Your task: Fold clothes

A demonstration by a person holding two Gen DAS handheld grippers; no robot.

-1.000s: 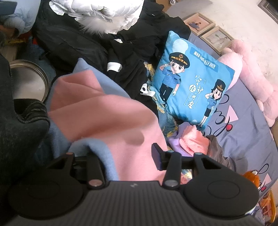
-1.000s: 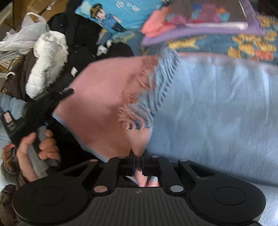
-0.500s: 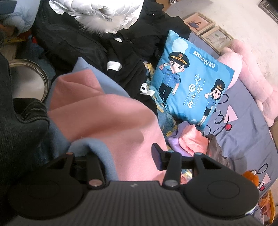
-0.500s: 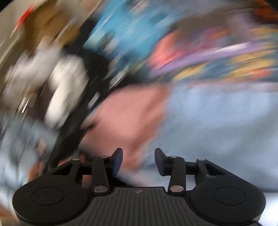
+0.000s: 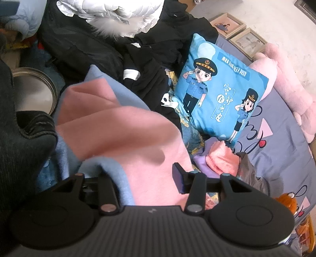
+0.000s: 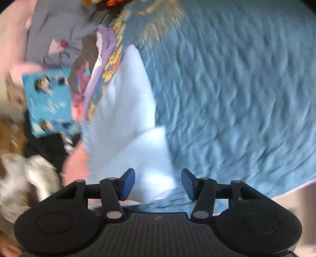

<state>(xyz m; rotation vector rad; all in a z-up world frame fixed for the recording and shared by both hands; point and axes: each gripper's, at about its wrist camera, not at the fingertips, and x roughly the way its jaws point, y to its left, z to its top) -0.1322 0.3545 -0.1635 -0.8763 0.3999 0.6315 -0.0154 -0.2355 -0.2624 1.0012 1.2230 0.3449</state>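
- The pink and light-blue garment (image 5: pixel 122 138) is lying bunched on the bed, at the near edge by the left gripper (image 5: pixel 146 178), with the pink side turned up and the blue showing along its borders.
- The left gripper is standing partly spread with the garment's thick edge filling the gap; its right pad is showing bare, its left pad is hidden under the cloth, so whether it is pinching the fabric cannot be told.
- The right gripper (image 6: pixel 158 182) is opening; a pale blue corner of the garment (image 6: pixel 136 126) is lying between the pads, but neither pad is pressing on it, so it is holding nothing. This view is heavily blurred.
- Progress, as a judgement: folding is looking at an early to middle stage. One flap is appearing laid over, yet the cloth is still rumpled and no neat rectangle is showing; flattening and further folds are remaining.
- A small stack of folded pieces (image 5: pixel 219 158) is sitting just beyond the garment, toward the middle of the bed, suggesting finished items.
- A blue cartoon cushion (image 5: pixel 221 93) is leaning behind that stack; black clothing (image 5: pixel 94 47) and a white puffy jacket (image 5: pixel 118 9) are piling along the far edge, seemingly awaiting folding.
- A teal bedspread (image 6: pixel 237 79) is covering the bed under the right gripper.
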